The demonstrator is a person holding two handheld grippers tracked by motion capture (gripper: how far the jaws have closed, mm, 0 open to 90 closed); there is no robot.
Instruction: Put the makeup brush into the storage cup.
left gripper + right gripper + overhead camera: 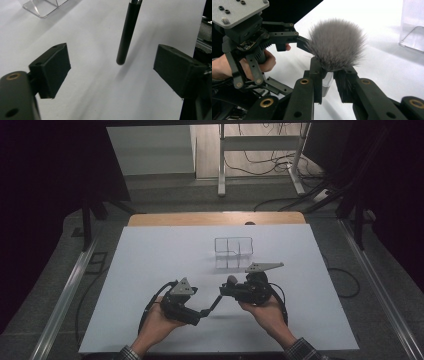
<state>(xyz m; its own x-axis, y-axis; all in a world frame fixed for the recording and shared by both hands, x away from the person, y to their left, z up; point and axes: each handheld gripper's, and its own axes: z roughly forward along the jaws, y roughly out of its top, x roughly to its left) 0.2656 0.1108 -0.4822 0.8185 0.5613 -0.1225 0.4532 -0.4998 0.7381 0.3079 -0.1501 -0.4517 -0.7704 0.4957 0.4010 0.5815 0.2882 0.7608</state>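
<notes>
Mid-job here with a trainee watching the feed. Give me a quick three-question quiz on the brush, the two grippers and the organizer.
1. True or false: the right gripper is shut on the makeup brush just below its bristles.
2. Multiple choice: the left gripper jaws are A) clamped on the brush's black handle, B) open with the handle's end between them, untouched, C) inside the organizer.
3. Fill in: the clear organizer stands on the white table on the ____ side of both grippers, away from the person.

Key: 1 true; 2 B; 3 far.
</notes>
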